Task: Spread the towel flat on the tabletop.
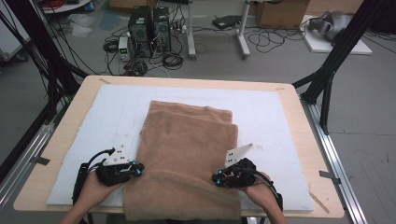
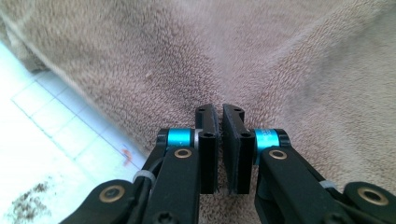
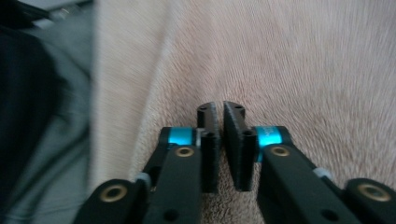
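One brown towel (image 1: pixel 187 154) lies folded on the white mat (image 1: pixel 275 116) that covers my bench (image 1: pixel 306 140), its long axis running from twelve to six o'clock, and its near end hangs over the bench's six o'clock edge between my two forearms. I count two layers at the far end, where one edge sits stepped just behind the other. My left fingers (image 1: pixel 139 169) sit at the towel's nine o'clock edge, near the six o'clock end, and my right fingers (image 1: pixel 215 178) sit at its three o'clock edge opposite; each pair is one of two, and each points inward at the cloth. In the left gripper view my left fingers (image 2: pixel 220 140) are drawn nearly together, with only a thin slit between the pads, and folds of the towel (image 2: pixel 261 60) run in toward them; whether cloth is pinched in that slit I cannot tell. My right fingers (image 3: pixel 220 140) stand the same way over the towel (image 3: pixel 303 60), blurred, with the towel's side edge at their ten o'clock. Bare mat lies open at nine and three o'clock of the towel, and a broad strip beyond it at twelve.
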The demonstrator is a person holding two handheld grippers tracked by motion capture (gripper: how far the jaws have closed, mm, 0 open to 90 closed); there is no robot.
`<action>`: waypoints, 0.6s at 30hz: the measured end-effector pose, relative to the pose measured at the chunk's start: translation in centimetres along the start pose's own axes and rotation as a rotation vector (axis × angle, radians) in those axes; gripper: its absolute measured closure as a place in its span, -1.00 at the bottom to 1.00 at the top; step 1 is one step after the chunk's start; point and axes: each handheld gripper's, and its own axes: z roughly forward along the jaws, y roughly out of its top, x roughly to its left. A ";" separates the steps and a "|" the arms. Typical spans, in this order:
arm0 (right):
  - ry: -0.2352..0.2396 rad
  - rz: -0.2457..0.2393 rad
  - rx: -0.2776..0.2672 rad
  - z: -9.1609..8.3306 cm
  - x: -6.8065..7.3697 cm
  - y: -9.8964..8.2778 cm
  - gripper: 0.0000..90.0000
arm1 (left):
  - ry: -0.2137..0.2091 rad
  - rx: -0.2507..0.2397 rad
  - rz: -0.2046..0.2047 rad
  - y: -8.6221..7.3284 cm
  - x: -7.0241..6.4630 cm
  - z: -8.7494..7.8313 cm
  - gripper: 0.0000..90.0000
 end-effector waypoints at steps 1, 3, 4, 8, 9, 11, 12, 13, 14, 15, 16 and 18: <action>-0.001 0.002 -0.034 -0.5 0.3 0.3 0.74 | -0.004 -0.011 -0.006 0.1 0.0 -0.2 0.81; -0.039 -0.002 -0.068 -1.3 0.2 0.7 0.64 | -0.004 -0.022 -0.016 0.6 0.3 -0.3 0.67; -0.068 0.008 -0.066 -1.5 -0.3 0.9 0.60 | 0.001 -0.027 -0.022 0.9 0.6 -0.1 0.59; -0.113 0.064 -0.022 -0.8 -2.7 0.5 0.48 | 0.017 -0.010 -0.041 1.5 1.8 1.1 0.45; -0.106 0.070 -0.017 -0.5 -3.1 0.3 0.45 | 0.019 0.009 -0.042 1.5 2.1 1.7 0.44; -0.109 0.082 0.014 0.4 -3.6 -0.1 0.47 | 0.006 0.057 -0.044 1.2 2.3 2.7 0.44; -0.102 0.086 0.027 0.7 -3.7 -0.2 0.50 | 0.002 0.083 -0.034 1.1 2.2 3.1 0.45; -0.102 0.079 0.034 1.0 -3.7 -0.4 0.55 | 0.009 0.069 -0.021 0.9 2.0 3.2 0.52; -0.113 0.070 0.025 1.2 -3.5 -0.6 0.63 | 0.007 0.064 -0.026 0.8 1.9 3.2 0.60; -0.119 0.066 0.018 1.2 -3.5 -0.7 0.70 | 0.004 0.067 -0.023 0.9 1.8 3.1 0.69; -0.105 0.076 0.012 1.1 -3.5 -0.8 0.84 | -0.001 0.071 -0.014 0.9 1.7 3.0 0.82; -0.098 0.061 0.018 1.2 -3.3 -0.8 0.91 | 0.001 0.068 -0.002 0.9 1.4 2.7 0.87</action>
